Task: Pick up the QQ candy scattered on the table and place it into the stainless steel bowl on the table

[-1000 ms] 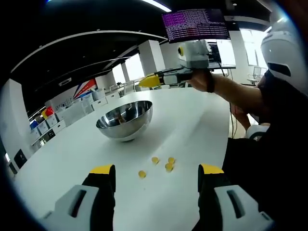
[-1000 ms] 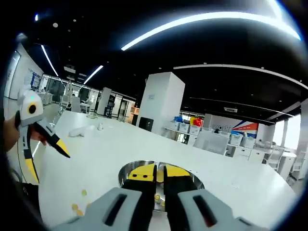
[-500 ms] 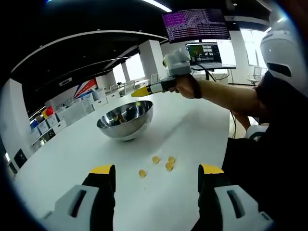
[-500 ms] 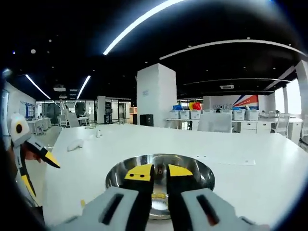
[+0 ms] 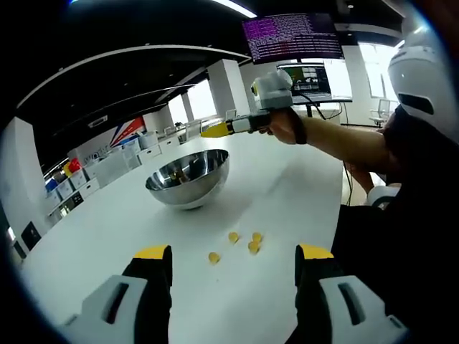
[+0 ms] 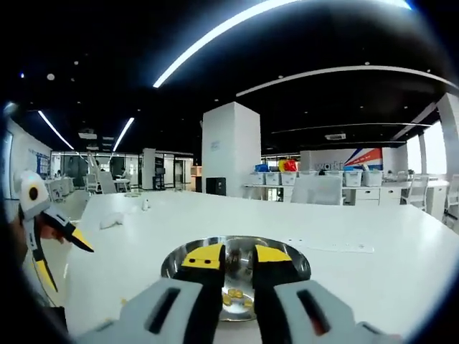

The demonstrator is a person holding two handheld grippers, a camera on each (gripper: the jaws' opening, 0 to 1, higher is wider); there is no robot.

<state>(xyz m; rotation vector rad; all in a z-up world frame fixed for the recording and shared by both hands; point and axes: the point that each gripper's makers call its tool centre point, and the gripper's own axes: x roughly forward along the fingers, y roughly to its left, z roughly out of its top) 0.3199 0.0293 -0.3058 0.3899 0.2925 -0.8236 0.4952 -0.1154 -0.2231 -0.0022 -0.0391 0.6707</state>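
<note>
The task is judged to be partly done: several yellow QQ candies (image 6: 234, 294) are lying inside the stainless steel bowl (image 5: 188, 179), while four more candies (image 5: 234, 246) are lying loose on the white tabletop (image 5: 287, 186), just in front of the bowl and between it and the left claw (image 5: 233, 252). The left claw is being held low over the tabletop with its jaws spread wide and nothing between them, the loose candies being framed in the gap ahead. The right claw (image 6: 237, 254) is being held above the bowl with its yellow tips parted only by a narrow gap; no candy is seen between them, so it is judged to be empty. In the left gripper view the right claw is seen reaching over the bowl's far rim, carried by a person's hand (image 5: 281, 127). Nothing is standing between the left claw and the loose candies. Farther off, a monitor (image 5: 292, 37) is hanging overhead, a white pillar (image 6: 229, 149) is rising behind the tabletop, and a small white object (image 6: 112, 221) is lying at the far end.
</note>
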